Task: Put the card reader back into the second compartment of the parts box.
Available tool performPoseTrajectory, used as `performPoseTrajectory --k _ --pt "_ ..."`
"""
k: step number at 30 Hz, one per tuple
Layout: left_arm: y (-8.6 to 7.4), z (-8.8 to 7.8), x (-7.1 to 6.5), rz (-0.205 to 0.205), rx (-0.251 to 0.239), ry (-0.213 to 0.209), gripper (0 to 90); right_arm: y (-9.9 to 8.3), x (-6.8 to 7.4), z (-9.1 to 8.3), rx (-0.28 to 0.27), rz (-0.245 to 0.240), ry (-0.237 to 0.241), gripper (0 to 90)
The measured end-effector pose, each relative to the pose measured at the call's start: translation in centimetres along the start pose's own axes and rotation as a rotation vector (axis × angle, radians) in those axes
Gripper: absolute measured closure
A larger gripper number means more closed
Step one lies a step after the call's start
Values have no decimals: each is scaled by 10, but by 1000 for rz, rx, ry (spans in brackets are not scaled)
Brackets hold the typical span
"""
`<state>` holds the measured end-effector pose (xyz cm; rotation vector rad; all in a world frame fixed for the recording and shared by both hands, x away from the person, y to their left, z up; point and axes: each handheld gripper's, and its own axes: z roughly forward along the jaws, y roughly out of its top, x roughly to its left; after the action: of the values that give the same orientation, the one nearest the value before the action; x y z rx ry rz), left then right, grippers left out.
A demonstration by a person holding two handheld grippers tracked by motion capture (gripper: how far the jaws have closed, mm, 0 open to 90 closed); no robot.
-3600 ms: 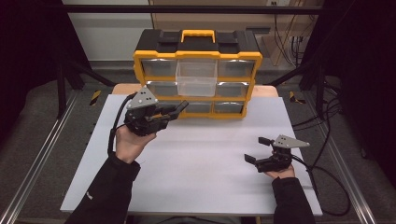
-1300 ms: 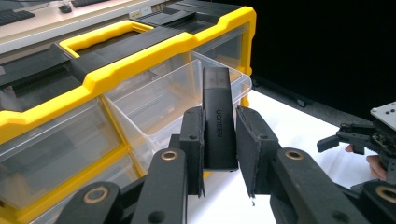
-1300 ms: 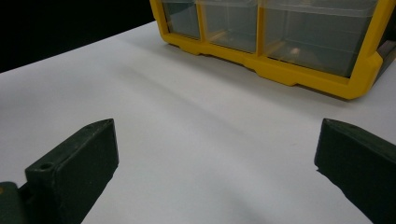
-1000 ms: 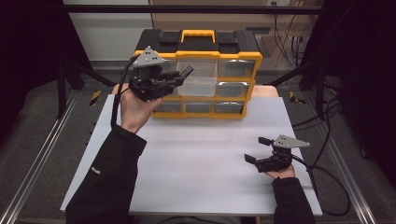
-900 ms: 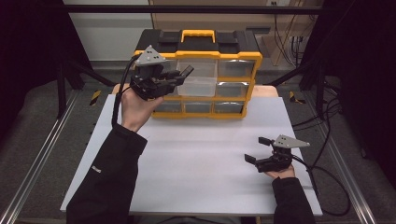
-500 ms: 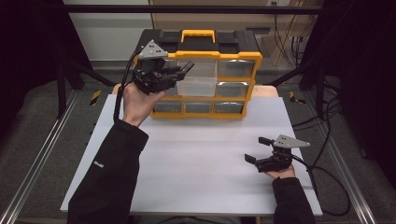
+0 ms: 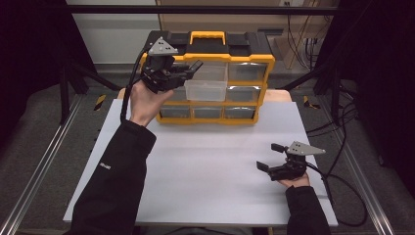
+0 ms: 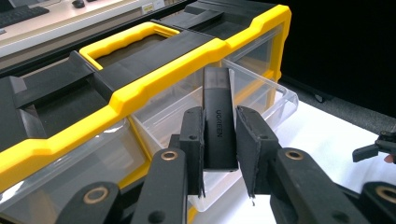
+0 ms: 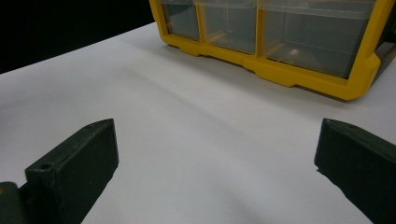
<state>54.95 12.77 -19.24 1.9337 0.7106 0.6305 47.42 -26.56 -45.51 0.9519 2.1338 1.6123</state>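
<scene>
My left gripper (image 7: 192,69) is raised in front of the top row of a yellow and black drawer organizer (image 7: 215,46). In the left gripper view it (image 8: 219,122) is shut on a slim black block marked UGREEN (image 8: 218,126), held upright over a clear drawer (image 8: 261,100) pulled out of the top row. That same drawer (image 7: 205,87) sticks out toward me in the high view. My right gripper (image 7: 268,156) rests open on the white tabletop (image 7: 205,161) at the near right, and nothing lies between its jaws (image 9: 219,149).
The organizer (image 9: 280,70) stands at the back of the table with its lower clear drawers closed. A yellow carry handle (image 8: 126,42) sits on its black lid. Cables (image 7: 342,181) trail off the right edge. Metal rails run along both sides of the table.
My left gripper has risen from the front of the organizer's lower rows to its top row, then edged right toward the pulled-out drawer. The right gripper has stayed put.
</scene>
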Motion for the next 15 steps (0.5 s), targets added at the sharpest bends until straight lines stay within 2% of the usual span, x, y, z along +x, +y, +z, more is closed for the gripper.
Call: performPoseTrajectory --k 5,15 --pt "3 5 1 18 18 12 724 0 0 0 2 0 2 2" --pt "4 19 4 18 32 13 723 0 0 1 5 2 1 2"
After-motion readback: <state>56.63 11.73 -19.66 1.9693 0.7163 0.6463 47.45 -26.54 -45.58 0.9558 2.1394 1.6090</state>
